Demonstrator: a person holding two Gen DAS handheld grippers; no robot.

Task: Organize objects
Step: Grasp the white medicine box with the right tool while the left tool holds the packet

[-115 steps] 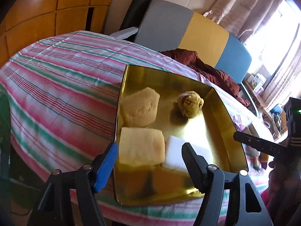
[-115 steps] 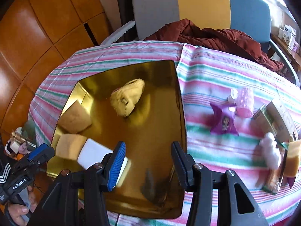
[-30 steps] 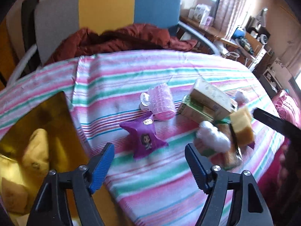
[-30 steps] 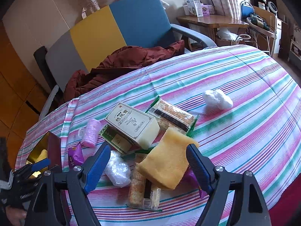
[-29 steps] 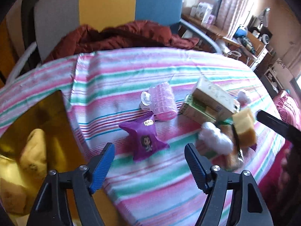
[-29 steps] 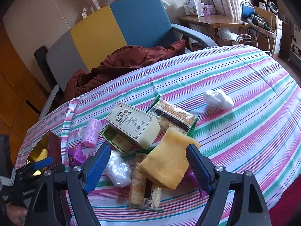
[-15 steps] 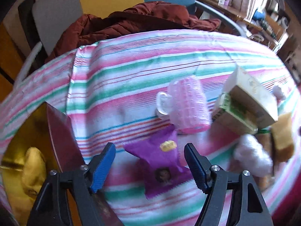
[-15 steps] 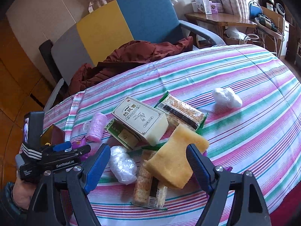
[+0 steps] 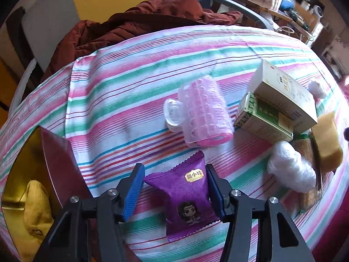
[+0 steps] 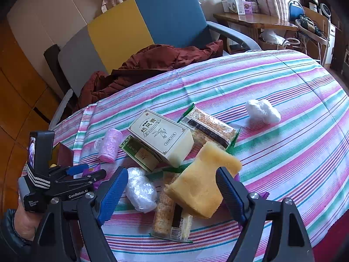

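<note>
Your left claw brackets the purple snack packet on the striped counter. Both blue pads sit right at the packet's crimped sides, the left one touching or nearly so, so call it closing on the packet; a firm pinch can't be confirmed from here. The packet's long axis runs away from you, roughly in line with the fingers, so the squeeze goes across its narrow width. Good line-up.

The gold tray lies to the left of this claw, just beside it, with a yellow plush toy inside. That's likely the drop spot, a short swing left.

Your right claw is wide open and empty, hovering over the pile: yellow sponge between its fingers but untouched, clear wrapped bundle by the left finger, cracker packs and boxes behind. The left hand is clearly the nearer one for the packet. The pink hair roller lies just beyond the packet.
</note>
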